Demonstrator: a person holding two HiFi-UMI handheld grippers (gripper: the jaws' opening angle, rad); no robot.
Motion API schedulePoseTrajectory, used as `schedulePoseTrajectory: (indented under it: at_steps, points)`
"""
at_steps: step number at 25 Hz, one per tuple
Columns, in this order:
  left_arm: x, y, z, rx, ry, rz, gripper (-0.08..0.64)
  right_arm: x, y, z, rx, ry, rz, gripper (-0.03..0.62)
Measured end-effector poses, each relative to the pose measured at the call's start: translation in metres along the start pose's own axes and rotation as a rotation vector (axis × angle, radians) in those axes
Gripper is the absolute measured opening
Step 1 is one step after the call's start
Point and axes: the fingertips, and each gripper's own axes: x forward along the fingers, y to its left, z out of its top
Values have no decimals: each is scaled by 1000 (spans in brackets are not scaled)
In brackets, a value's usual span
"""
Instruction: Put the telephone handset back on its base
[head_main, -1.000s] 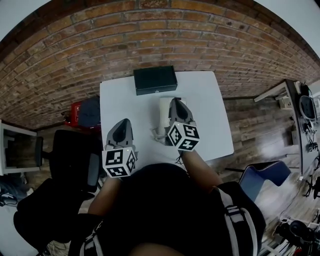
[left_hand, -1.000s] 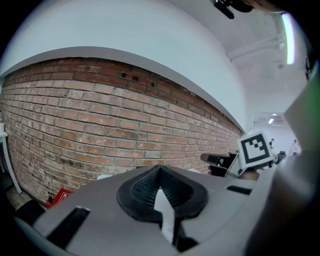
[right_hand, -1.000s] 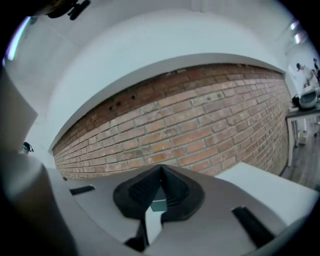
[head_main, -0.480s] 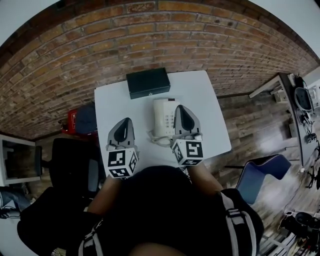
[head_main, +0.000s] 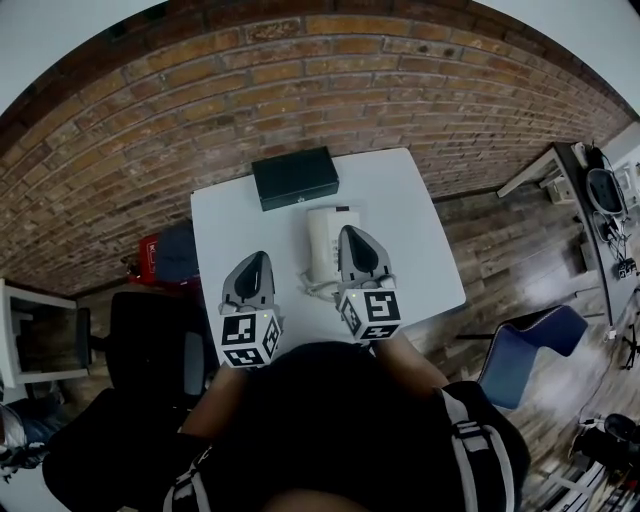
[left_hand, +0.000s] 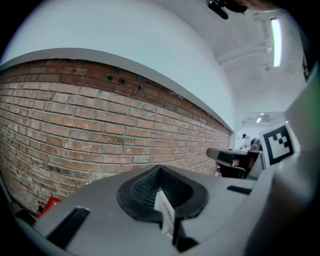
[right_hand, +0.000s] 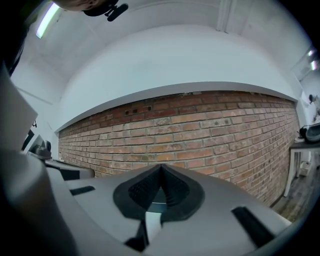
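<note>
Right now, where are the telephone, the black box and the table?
telephone (head_main: 322, 240), head view, on its white body.
black box (head_main: 295, 178), head view, middle of its top face.
table (head_main: 420, 235), head view, bare top towards its right side.

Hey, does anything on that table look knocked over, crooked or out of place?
Nothing stands out. The telephone sits flat on the table, its cord bunched at the near corner; the black box lies at the far edge. The right gripper covers part of the telephone, so whether it is hung up is unclear.
</note>
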Motion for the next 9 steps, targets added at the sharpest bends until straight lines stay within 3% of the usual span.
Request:
schedulePoseTrajectory:
  at_steps: [9]
  points:
    - [-11,12,-1,-2,1,12,-3,1,15,-6,6,16,16,-2]
